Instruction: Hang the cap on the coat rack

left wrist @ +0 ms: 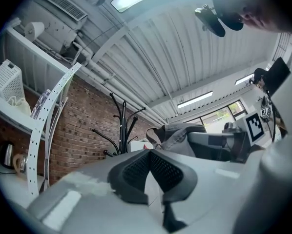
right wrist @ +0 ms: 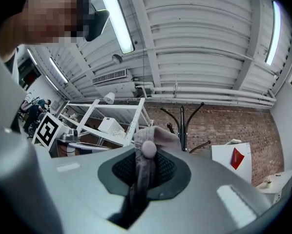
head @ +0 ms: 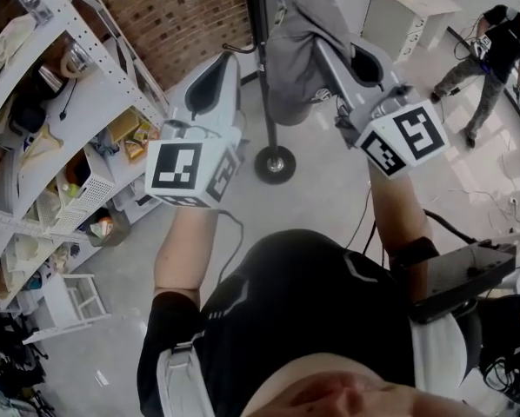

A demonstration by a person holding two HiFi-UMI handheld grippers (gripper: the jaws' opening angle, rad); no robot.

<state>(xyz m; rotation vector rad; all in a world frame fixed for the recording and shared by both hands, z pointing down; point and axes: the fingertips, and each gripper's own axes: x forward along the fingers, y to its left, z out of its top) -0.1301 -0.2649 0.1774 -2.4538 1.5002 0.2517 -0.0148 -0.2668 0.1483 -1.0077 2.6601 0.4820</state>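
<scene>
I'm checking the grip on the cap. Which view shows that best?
The right gripper view: the cap is pinched between its jaws. The head view shows its crown from above; the left gripper view, only its side.

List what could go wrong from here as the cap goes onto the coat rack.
1. The right gripper pinches only a narrow fold of the grey cap. The rest hangs loose, so the cap could slip out during the lift.
2. The coat rack has thin, curved hooks, so the limp fabric might miss one or slide off.
3. The rack stands on a small round base. The left gripper, shut and empty close beside the pole, could knock it.
</scene>
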